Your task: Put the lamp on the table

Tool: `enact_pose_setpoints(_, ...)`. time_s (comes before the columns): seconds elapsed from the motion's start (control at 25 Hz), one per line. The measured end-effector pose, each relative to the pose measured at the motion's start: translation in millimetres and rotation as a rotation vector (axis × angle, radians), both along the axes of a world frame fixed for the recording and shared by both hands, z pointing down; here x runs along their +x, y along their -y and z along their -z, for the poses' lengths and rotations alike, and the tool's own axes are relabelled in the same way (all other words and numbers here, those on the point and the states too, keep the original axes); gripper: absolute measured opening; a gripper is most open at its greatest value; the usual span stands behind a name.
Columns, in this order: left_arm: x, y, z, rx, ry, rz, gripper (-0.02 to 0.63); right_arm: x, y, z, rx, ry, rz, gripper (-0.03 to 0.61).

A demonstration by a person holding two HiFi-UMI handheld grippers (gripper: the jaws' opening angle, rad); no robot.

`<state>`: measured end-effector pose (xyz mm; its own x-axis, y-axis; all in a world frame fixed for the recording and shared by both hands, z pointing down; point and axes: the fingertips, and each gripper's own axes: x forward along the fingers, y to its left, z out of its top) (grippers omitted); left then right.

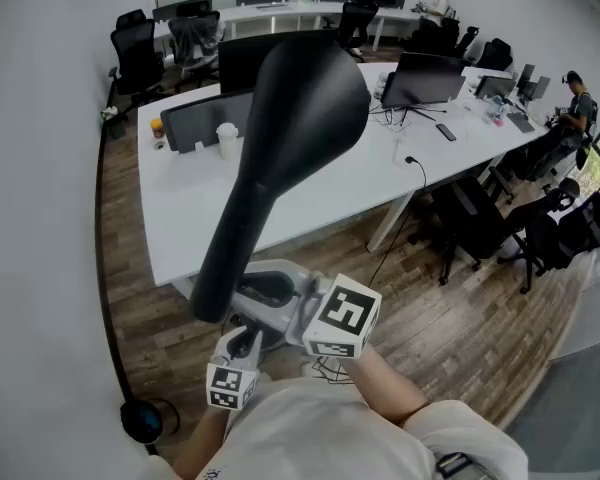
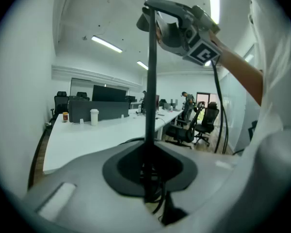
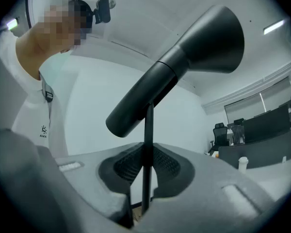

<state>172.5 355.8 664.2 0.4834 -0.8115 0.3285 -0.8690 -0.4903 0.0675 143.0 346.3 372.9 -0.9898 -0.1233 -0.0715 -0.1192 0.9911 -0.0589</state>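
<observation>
Head view: my left gripper (image 1: 248,340) and right gripper (image 1: 265,290) both clamp the lamp (image 1: 280,138) stem, short of the table (image 1: 180,230) near edge; bare tabletop beyond.

A long white bench (image 1: 320,193) runs slantwise across the wood-plank floor (image 1: 450,318), propped on a white leg (image 1: 392,220). Toward its far left end a white paper cup (image 1: 227,138) stands upright just in front of a dark grey divider panel (image 1: 195,123). A small orange jar (image 1: 157,127) sits further left, near the corner. At the right end a black monitor (image 1: 423,78) stands on its foot, a flat dark remote-like thing (image 1: 446,132) lies near it, and a black cable (image 1: 417,168) trails over the front edge. Black office chairs (image 1: 470,228) stand on the floor beside that end. A dark round thing (image 1: 140,420) lies on the floor by the wall.
</observation>
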Motion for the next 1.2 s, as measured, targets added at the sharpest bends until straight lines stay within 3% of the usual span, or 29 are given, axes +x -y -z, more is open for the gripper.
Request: enact_pose_setpoints(1.2, -81, -10, 8, 0.042, 0.028, 0.006, 0.046, -71, -6, 9, -0.008, 0.034, -0.007, 0.046)
